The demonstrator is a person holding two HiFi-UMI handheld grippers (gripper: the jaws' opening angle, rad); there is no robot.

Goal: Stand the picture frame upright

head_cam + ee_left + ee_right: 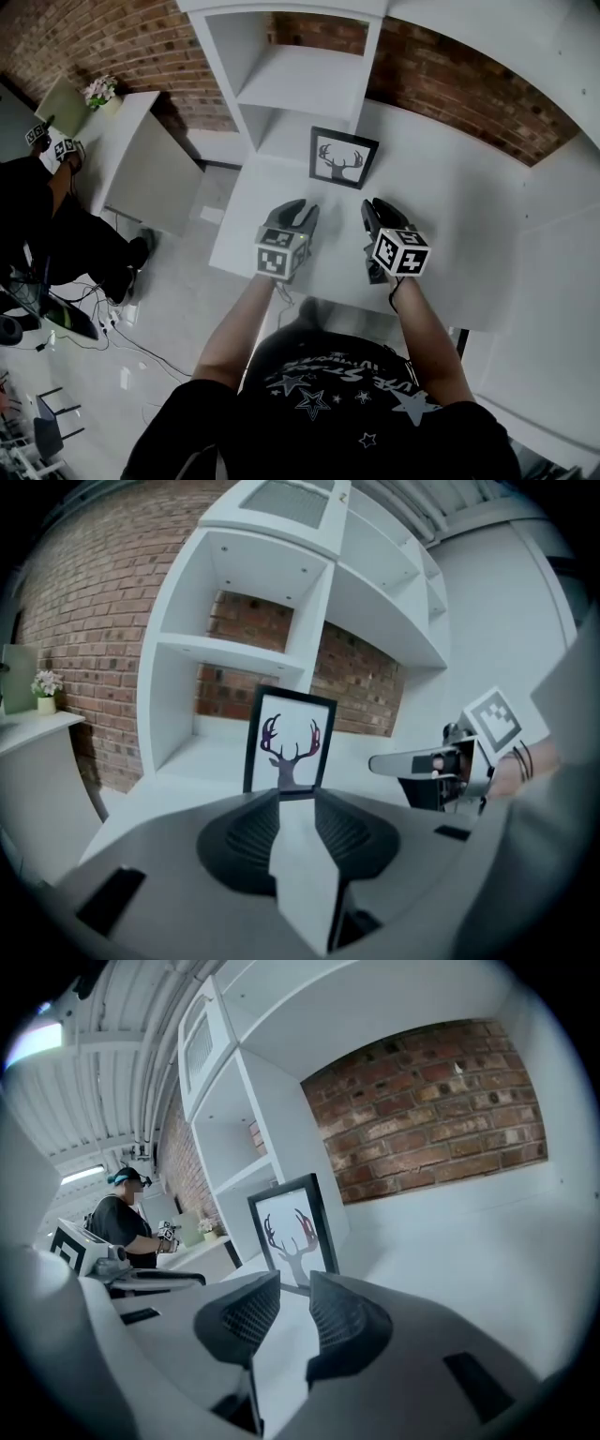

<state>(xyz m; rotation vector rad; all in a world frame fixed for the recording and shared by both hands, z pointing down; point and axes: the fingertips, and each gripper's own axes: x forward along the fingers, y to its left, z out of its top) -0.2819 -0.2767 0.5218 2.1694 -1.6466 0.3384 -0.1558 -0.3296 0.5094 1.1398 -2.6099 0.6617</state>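
A black picture frame (343, 157) with a deer-antler print stands upright on the white table (469, 216), close to the shelf unit. It faces both gripper views, seen as the frame (289, 742) and the frame (292, 1232). My left gripper (302, 208) hovers a short way in front of it, jaws apart with nothing between them (297, 803). My right gripper (375, 208) is beside it at about the same distance from the frame, its jaws also parted around empty air (293, 1288). Neither gripper touches the frame.
A white shelf unit (291, 75) rises behind the frame against a brick wall (441, 75). To the left stands a white cabinet (141, 159) with a small flower pot (99, 91). Another person (37, 216) holding grippers stands at the far left.
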